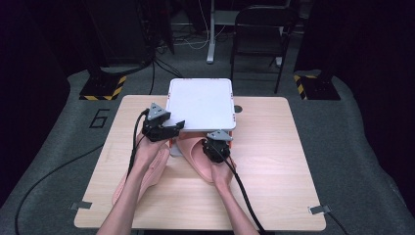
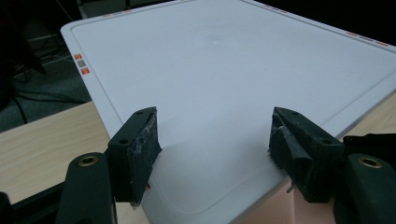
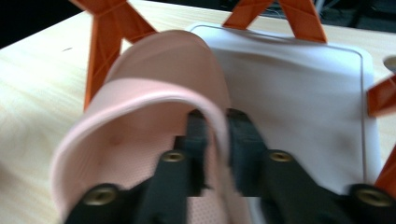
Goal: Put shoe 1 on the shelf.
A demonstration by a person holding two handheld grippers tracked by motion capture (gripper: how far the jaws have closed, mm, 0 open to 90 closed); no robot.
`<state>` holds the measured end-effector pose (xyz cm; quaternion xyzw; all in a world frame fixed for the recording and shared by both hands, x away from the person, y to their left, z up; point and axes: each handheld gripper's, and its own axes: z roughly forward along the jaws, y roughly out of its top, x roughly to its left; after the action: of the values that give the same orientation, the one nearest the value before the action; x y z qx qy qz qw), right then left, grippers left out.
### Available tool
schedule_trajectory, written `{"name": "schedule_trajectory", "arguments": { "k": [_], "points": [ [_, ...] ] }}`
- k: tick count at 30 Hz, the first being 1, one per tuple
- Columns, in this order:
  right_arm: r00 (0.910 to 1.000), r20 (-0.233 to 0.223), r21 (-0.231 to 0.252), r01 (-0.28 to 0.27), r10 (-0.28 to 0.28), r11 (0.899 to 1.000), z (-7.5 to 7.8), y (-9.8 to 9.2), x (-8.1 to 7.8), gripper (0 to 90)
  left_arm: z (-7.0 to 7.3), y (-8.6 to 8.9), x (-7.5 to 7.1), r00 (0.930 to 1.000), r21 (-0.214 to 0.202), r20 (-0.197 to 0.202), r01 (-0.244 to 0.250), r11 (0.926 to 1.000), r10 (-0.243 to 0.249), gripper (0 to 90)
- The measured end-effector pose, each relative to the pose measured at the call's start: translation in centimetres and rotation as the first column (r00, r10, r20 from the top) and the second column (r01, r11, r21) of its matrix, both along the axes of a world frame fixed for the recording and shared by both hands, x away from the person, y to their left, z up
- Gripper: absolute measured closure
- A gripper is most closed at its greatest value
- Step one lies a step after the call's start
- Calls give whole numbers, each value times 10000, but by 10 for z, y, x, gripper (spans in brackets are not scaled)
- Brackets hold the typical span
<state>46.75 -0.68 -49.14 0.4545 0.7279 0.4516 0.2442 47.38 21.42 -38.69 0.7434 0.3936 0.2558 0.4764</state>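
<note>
A white two-level rack point(image 1: 200, 103) on orange legs point(image 3: 100, 42) stands at the table's far middle. My left gripper point(image 1: 177, 128) hovers over the near-left corner of its top board point(image 2: 233, 60); in the left gripper view the left gripper point(image 2: 215, 126) is open with nothing between the jaws. One pink slipper point(image 1: 193, 157) lies with its toe under the rack, on the lower white board point(image 3: 299, 93). My right gripper point(image 3: 218, 126) straddles the edge of that pink slipper's point(image 3: 154, 79) strap, jaws narrowly apart around it. A second pink slipper point(image 1: 155, 170) lies under the left forearm.
The wooden table point(image 1: 274, 161) has bare room to the right and left of the rack. Tape strips mark its front corners point(image 1: 80, 205). Beyond the table stand a black chair point(image 1: 259, 29) and yellow-black striped stand bases point(image 1: 103, 88).
</note>
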Motion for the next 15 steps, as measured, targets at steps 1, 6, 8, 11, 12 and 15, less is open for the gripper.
{"name": "schedule_trajectory", "arguments": {
  "k": [1,6,8,11,12,15],
  "points": [
    [9997,93,-95,-209,210,9997,1,-1,0,643,0,0,0,10000,40,44,-27,10000,27,331],
    [9935,632,-714,-896,942,9934,8,-14,-15,424,0,1,1,10000,49,53,-9,10000,8,332],
    [9869,739,-944,-1360,1432,9862,10,-25,-26,344,-1,1,0,10000,43,71,-24,10000,24,332],
    [9758,627,-1096,-2019,2095,9733,11,-43,-38,331,-1,0,0,10000,22,71,-58,10000,58,331],
    [9702,589,-1069,-2279,2350,9678,11,-50,-42,331,-1,0,0,10000,41,63,-52,10000,52,332],
    [9593,425,-947,-2743,2792,9570,11,-71,-53,331,-1,0,0,10000,49,52,-47,10000,46,332]
  ]
}}
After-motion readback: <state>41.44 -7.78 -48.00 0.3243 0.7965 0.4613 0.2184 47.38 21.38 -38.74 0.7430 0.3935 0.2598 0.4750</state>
